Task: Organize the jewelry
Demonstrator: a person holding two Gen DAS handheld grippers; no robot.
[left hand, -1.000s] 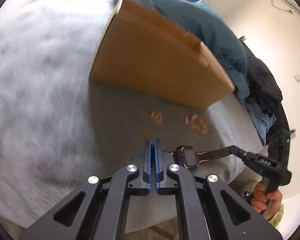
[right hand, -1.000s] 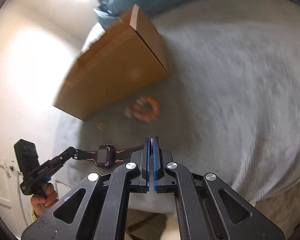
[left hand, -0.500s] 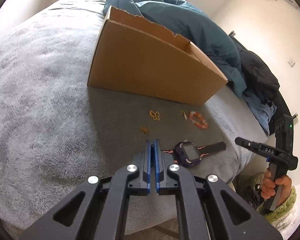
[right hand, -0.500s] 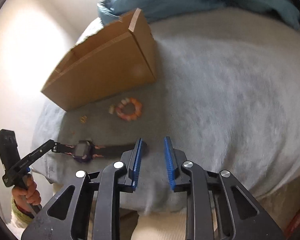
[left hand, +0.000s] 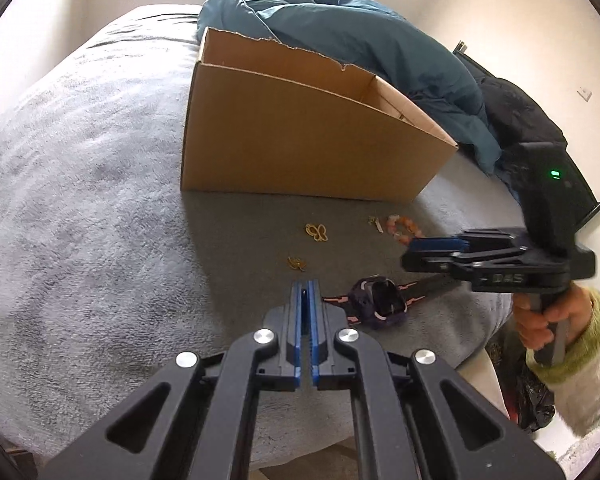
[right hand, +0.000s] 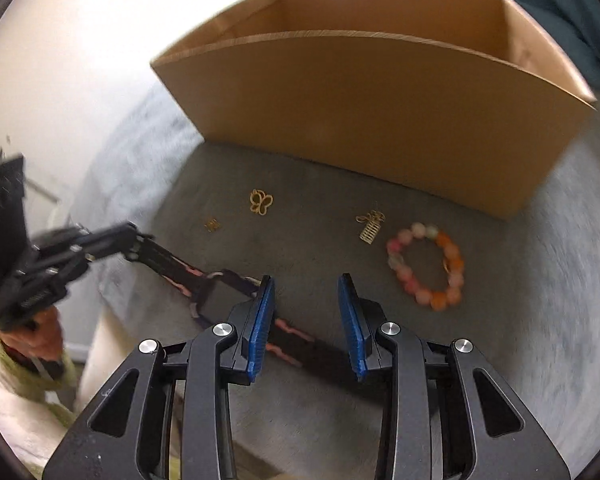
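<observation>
Bed: grey blanket (left hand: 100, 208), cardboard box (right hand: 364, 112) beyond.
Right gripper (right hand: 306, 320): jaws just opening, nothing between the pads.
Left gripper (left hand: 307, 320): shut on the watch strap's end.
Watch (left hand: 378, 300): strap passes beneath the right gripper, long axis crossing its jaws.
Bracelet (right hand: 426, 266): ahead-right of the right gripper, nearer it.

Both wrist views look steeply down, close over the bed; both share the cardboard box (left hand: 300, 136) (right hand: 360, 112).

Home bedroom: bed (left hand: 80, 208) under grey fleece blanket, rumpled blue duvet (left hand: 340, 36), dark jacket (left hand: 516, 112), plain white walls (left hand: 500, 12).
</observation>
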